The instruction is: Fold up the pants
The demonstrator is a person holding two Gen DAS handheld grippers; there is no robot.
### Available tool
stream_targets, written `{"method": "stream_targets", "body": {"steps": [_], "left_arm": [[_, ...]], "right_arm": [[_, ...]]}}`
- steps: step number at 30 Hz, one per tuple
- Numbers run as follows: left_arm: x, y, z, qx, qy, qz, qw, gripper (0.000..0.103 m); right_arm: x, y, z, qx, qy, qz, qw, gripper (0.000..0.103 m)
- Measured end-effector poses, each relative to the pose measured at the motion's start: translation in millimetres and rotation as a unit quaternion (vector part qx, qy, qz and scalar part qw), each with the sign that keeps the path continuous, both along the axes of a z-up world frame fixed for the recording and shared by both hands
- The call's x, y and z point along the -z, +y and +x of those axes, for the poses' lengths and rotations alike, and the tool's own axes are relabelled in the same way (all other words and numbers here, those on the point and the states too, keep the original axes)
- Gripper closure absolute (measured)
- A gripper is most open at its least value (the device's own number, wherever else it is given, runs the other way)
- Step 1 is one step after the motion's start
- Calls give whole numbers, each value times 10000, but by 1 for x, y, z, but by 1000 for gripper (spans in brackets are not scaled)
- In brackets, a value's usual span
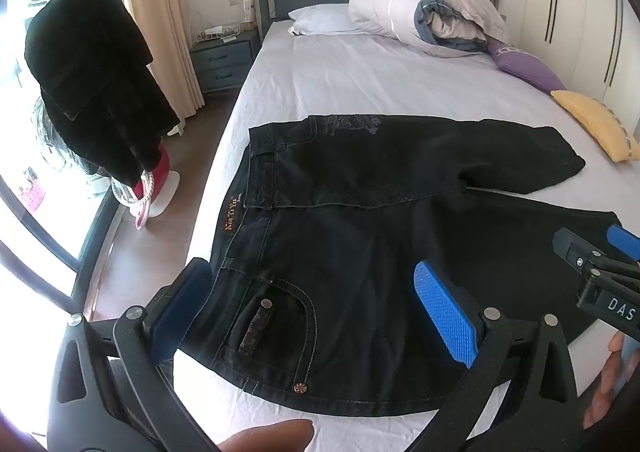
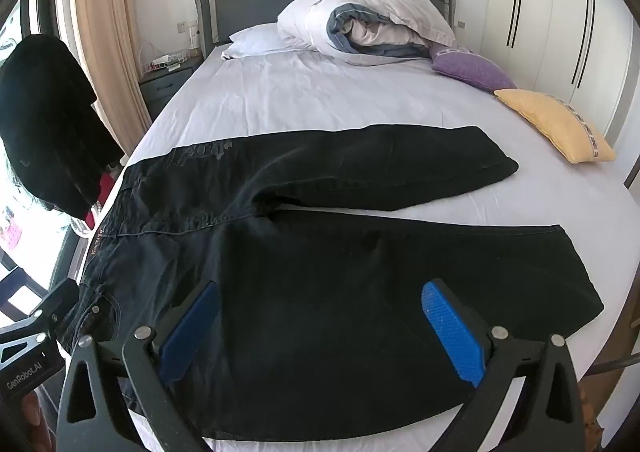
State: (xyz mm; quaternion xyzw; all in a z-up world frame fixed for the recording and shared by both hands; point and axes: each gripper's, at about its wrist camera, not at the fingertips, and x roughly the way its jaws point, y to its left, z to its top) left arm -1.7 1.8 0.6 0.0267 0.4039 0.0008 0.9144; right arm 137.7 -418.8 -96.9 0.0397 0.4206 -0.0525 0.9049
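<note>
Both grippers, left gripper [image 1: 316,312] and right gripper [image 2: 320,328], hover fully open above unfolded black jeans [image 2: 320,252].
Next: grip the near leg's edge, lower frame, and fold it onto the far leg.

Left gripper [image 1: 316,316] jaws wide, right gripper [image 2: 320,326] jaws wide, both angled down

Black two-finger grippers, blue ridged fingers [image 2: 452,336], silver screws, white "DAS" and "GenRobot.AI" lettering.

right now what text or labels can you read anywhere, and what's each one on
"DAS": right tongs, seen from the left wrist; the rest is cut off.
"GenRobot.AI": left tongs, seen from the right wrist.
Orange lettering on the pants' waistband patch: too blurred to read.
Grey embroidery on the pants: illegible.
</note>
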Motion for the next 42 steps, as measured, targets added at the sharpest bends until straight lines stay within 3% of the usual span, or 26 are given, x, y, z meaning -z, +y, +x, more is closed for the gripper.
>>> {"method": "stream_targets", "body": {"steps": [42], "left_arm": [[6,2,-3,-11,38,10,10000,0]], "right_arm": [[12,11,-3,-34,93,-20,9999,0]]}}
